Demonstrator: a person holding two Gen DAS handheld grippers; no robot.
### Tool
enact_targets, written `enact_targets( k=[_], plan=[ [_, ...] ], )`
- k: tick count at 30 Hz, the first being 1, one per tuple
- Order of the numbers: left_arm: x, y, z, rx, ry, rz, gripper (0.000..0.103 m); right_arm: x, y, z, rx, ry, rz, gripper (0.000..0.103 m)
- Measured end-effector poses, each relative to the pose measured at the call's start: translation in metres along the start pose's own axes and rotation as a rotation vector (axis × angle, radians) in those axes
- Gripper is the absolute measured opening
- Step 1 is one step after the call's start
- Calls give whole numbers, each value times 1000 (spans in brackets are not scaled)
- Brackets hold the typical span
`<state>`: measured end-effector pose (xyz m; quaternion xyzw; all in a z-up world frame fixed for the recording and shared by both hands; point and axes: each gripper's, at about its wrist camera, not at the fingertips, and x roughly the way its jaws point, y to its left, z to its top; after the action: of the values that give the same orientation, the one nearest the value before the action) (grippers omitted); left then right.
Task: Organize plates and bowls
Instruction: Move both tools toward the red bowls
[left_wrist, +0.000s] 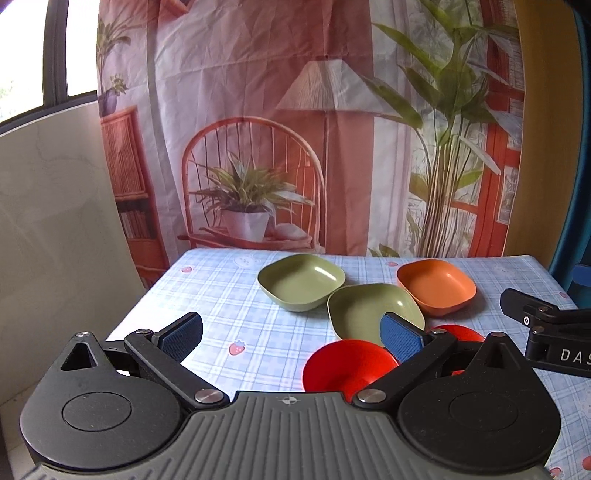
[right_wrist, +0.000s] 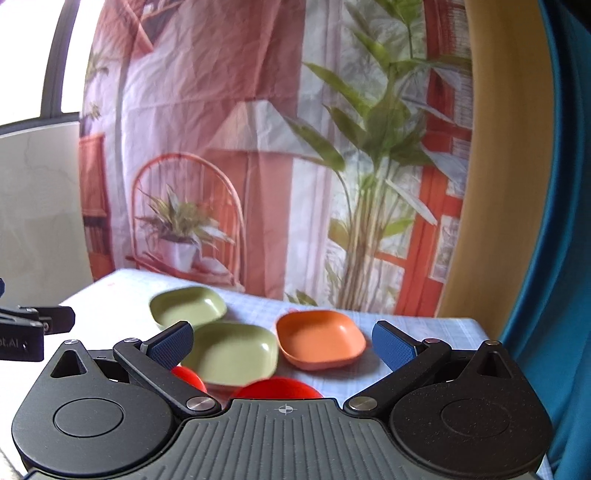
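Five dishes sat on the checked tablecloth (left_wrist: 229, 295), and every one that showed its inside held nothing. The far green bowl (left_wrist: 301, 280) stood nearest the printed curtain (left_wrist: 258, 110); the near green bowl (left_wrist: 369, 310) lay just beside it, with the orange bowl (left_wrist: 436, 286) close on its right. In front of these were the red bowl (left_wrist: 347, 363) and a second red dish (left_wrist: 460, 332), mostly hidden behind a finger. The left gripper (left_wrist: 291, 336) hung over the table with its jaws spread wide, holding nothing, its right pad in front of the near green bowl. The right gripper (right_wrist: 282, 343) was likewise spread and empty, above the near green bowl and the orange bowl. The left view alone showed the strawberry print on the cloth and the red bowl's inside; the right view, blurred, showed only the red rims and a blue drape (right_wrist: 561, 221) at the right edge.
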<state>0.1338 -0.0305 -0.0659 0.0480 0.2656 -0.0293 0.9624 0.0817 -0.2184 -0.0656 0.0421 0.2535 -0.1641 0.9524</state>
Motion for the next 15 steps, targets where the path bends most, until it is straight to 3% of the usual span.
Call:
enact_targets(
  k=[7, 15],
  plan=[
    [25, 0, -31, -21, 84, -48, 103, 15, -8, -48, 51, 74, -44, 103],
    [41, -7, -45, -5, 125, -75, 102, 36, -13, -64, 67, 149, -45, 103]
  ],
)
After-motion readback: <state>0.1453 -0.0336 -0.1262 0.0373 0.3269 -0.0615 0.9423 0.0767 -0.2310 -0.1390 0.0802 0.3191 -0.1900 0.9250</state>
